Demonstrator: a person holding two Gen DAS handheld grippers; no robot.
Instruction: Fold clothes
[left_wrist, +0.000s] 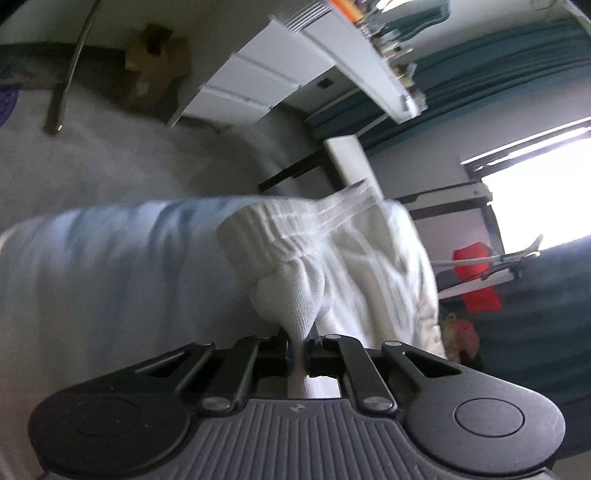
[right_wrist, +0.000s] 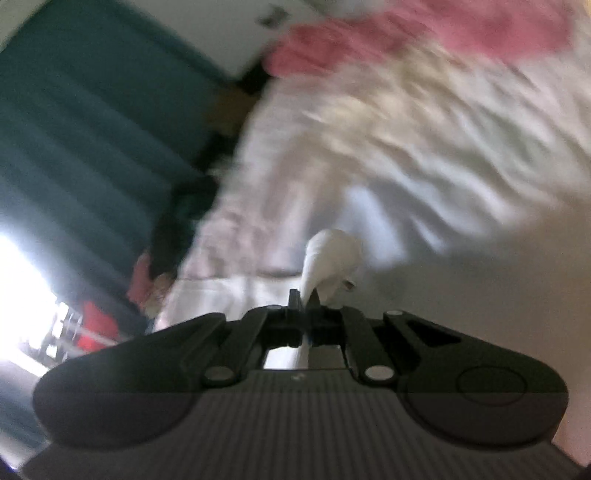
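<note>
Both grippers pinch the white garment (left_wrist: 332, 258): left gripper (left_wrist: 298, 345), right gripper (right_wrist: 303, 301). Lifting evenly should keep the waistband taut.

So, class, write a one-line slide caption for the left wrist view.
Left gripper shut on the ribbed edge of a white knit garment, bunched in front of it.

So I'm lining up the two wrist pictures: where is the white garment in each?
Left wrist: white garment at centre, ribbed band bunched, pinched in the shut left gripper.
Right wrist: a white fold just below centre, pinched in the shut right gripper.
Shared landmark: teal curtain.
</note>
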